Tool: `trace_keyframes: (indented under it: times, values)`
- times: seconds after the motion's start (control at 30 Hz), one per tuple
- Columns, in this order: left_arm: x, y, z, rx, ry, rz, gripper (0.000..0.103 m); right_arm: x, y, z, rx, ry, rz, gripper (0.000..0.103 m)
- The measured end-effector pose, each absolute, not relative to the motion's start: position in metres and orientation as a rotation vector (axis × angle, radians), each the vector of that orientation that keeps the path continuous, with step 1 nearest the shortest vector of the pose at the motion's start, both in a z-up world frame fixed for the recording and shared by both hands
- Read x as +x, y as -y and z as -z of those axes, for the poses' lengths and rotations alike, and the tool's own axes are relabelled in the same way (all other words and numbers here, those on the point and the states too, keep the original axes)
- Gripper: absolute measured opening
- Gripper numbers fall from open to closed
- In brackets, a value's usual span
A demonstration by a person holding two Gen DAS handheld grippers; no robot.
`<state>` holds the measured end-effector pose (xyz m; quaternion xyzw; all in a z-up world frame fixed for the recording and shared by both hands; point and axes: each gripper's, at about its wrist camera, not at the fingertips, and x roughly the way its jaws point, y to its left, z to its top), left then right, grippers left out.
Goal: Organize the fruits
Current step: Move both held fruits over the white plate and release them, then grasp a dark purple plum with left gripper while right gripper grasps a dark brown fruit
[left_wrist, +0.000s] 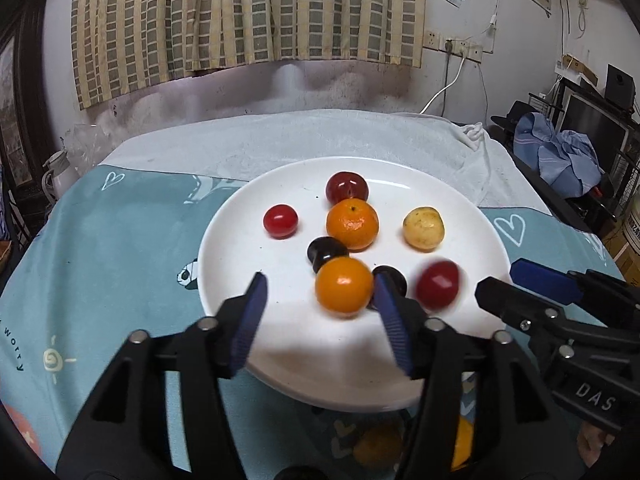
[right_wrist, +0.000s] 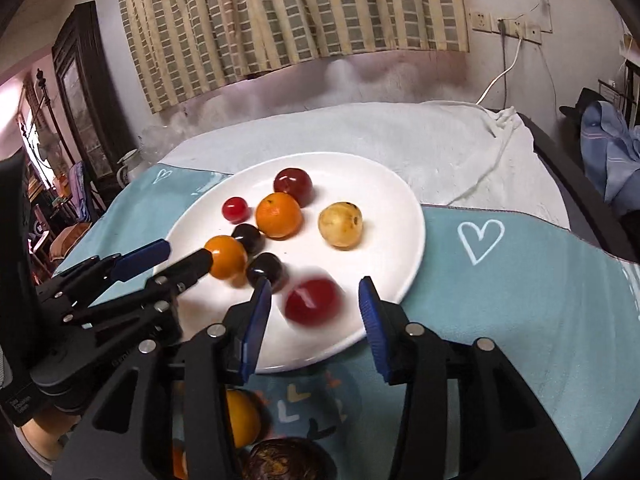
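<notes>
A round white ceramic plate (left_wrist: 224,240) lies on a pale teal cloth printed with white hearts (left_wrist: 132,240), toward the cloth's far edge, and carries the fruit. Near the plate's near rim sits a smooth, glossy orange round fruit (left_wrist: 344,285), slightly blurred, between the blue ribbed pads of the left gripper (left_wrist: 322,296); the jaws stand apart, the right pad close against the fruit, the left pad well clear, so it is not clamped. Just beside it toward the plate's right rim a shiny red round fruit (right_wrist: 312,301) is smeared by blur, lying between the pads of the right gripper (right_wrist: 314,304), whose jaws are also apart and press on nothing. Two dark, nearly black glossy fruits (left_wrist: 326,252) sit between the orange fruit and a dimpled mandarin with a small stem scar (left_wrist: 352,223) at the plate's middle. Behind the mandarin, toward the far rim, is a dark red plum-like fruit (left_wrist: 346,187); a small bright red round fruit (left_wrist: 280,221) lies toward the left rim and a matte yellow speckled fruit (left_wrist: 423,227) toward the right. The right gripper's black body bears the white letters "DAS" in the left wrist view; the cloth's left edge shows the word "worry" beside a small sun drawing. A white towelling cloth (left_wrist: 280,136) covers the far part beyond the teal one.
</notes>
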<state>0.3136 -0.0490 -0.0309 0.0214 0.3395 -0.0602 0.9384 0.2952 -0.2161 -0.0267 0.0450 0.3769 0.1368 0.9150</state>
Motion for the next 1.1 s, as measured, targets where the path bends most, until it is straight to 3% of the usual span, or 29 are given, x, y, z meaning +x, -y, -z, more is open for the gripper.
trace_keyframes:
  times: [0.43, 0.47, 0.5, 1.1]
  values:
    - [0.226, 0.009, 0.017, 0.077, -0.639, 0.078, 0.076, 0.195, 0.23, -0.005, 0.103, -0.702, -0.344, 0.045]
    - [0.219, 0.004, 0.019, 0.066, -0.65, 0.077, 0.076, 0.184, 0.233, -0.001, 0.111, -0.702, -0.349, 0.051]
    - [0.212, -0.003, 0.024, 0.051, -0.668, 0.079, 0.076, 0.176, 0.235, 0.002, 0.116, -0.698, -0.347, 0.063]
    - [0.225, 0.007, 0.063, 0.065, -0.819, 0.126, 0.078, 0.17, 0.23, 0.028, 0.073, -0.762, -0.361, 0.063]
